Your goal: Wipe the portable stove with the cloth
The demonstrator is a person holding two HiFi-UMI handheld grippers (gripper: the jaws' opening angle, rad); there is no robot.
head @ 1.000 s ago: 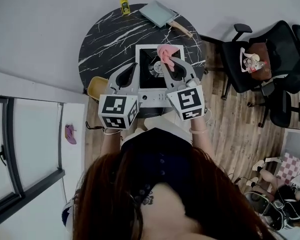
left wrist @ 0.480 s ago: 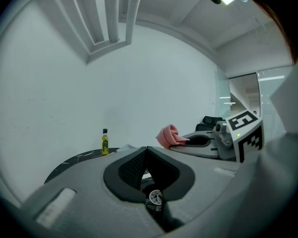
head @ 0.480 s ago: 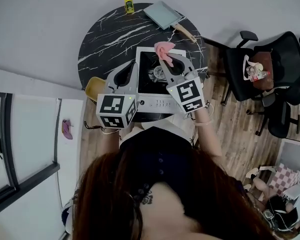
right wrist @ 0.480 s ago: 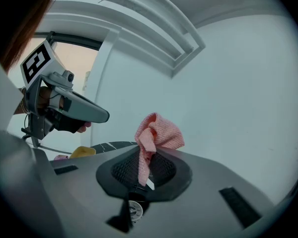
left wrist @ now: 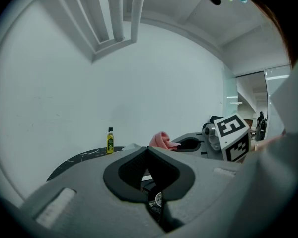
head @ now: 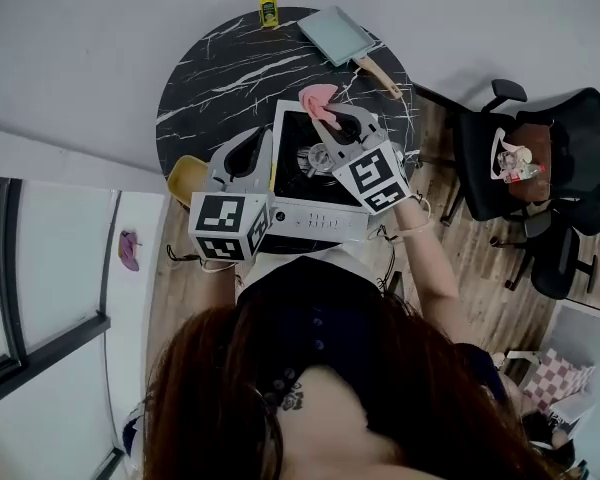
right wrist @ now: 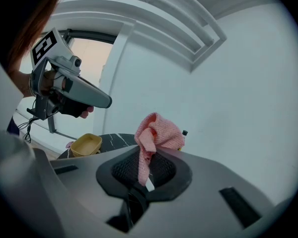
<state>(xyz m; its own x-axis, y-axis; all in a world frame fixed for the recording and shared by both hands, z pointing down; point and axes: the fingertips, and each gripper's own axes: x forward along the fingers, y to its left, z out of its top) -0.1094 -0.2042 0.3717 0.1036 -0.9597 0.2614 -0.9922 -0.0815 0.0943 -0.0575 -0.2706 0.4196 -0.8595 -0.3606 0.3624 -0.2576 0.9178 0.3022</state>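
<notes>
Two grippers on screen, and I start with my right gripper: its jaws are clenched on the pink cloth. A strip of the cloth hangs down between the pads, and the rest is bunched up in a knot above the tips. From the head view, that right gripper reaches out over the portable stove, and the cloth sits above the stove's far edge, toward its right corner. Whether the fabric touches the stove surface, I can't tell from here.

My left gripper has its jaws pressed together with nothing between them; I see only bits of the stove through the gap below the tips. In the head view, the left gripper hangs just beside the stove's left side, level with the burner.

The stove itself, a white body with a black top, stands at the near edge of the round black marble table, with its control panel facing me.

Looking further out, a small yellow bottle stands upright at the table's far edge. A pale rectangular pan with a wooden handle lies at the far right edge. A yellow dish sits at the near left edge, close to my left gripper. Off the table to the right, black office chairs stand on the wooden floor.
</notes>
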